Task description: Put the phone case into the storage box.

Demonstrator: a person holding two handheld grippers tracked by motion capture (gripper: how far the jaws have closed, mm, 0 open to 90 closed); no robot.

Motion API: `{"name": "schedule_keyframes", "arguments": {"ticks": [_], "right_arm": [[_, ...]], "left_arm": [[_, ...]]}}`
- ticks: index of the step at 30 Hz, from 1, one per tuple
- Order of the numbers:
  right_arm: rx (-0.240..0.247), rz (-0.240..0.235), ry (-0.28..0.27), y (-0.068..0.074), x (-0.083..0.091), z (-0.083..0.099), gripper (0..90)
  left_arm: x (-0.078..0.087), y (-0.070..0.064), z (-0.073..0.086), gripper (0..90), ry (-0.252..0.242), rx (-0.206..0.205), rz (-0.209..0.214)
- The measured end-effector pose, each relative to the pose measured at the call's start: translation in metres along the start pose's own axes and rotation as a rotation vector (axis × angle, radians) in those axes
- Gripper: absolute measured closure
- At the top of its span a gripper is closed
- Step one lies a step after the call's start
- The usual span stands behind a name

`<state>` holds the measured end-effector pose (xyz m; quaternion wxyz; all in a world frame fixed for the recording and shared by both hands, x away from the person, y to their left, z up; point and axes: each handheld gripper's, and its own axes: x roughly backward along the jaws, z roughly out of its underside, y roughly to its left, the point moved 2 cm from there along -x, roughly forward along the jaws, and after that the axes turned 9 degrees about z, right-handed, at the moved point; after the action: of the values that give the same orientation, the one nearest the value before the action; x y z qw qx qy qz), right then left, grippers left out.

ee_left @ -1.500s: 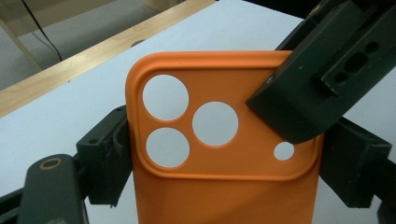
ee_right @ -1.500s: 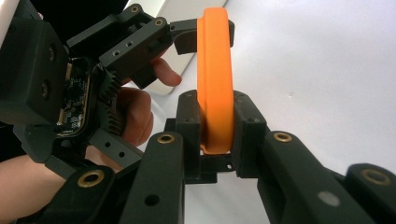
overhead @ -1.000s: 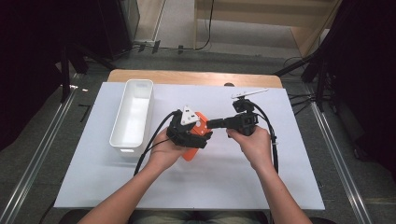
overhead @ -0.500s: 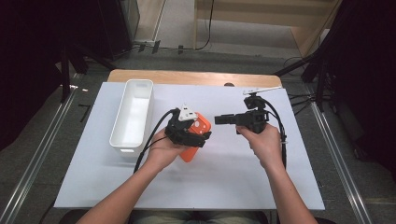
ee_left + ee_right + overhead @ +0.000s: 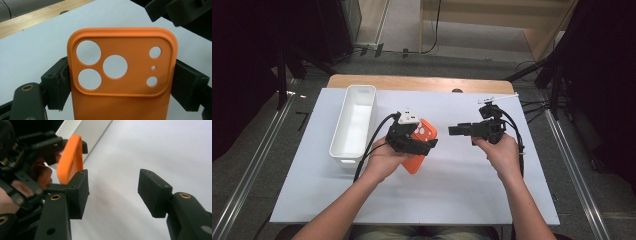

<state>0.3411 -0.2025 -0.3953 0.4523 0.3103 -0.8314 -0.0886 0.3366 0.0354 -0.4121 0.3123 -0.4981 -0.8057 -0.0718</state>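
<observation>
So the left gripper is clamped on the long sides of the orange phone case, holding it just above the middle of the white table, near the white bin toward the left edge. The right gripper sits close by with jaws apart, holding nothing.

**Orange case in the left gripper, right gripper apart**

On the white table sheet, the left gripper holds an orange phone case, the case tilted under the hand. The right gripper hangs off to the right, its jaws pointing left toward the case with bare sheet between them. A long white bin lies just left of the left gripper.
</observation>
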Motion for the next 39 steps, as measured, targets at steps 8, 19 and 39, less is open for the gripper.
{"name": "schedule_keyframes", "arguments": {"ticks": [8,19,39], "right_arm": [[0.103,0.049,-0.042,-0.002,-0.001,0.012,34.9],[0.108,0.021,-0.052,-0.008,0.000,0.030,29.1],[0.125,0.043,-0.066,-0.015,-0.003,0.068,25.1]], "left_arm": [[0.006,0.003,-0.003,15.5,-0.002,0.019,0.021],[0.011,0.007,-0.005,15.5,-0.004,0.041,0.048],[0.015,0.011,-0.007,15.5,0.013,0.059,0.092]]}}
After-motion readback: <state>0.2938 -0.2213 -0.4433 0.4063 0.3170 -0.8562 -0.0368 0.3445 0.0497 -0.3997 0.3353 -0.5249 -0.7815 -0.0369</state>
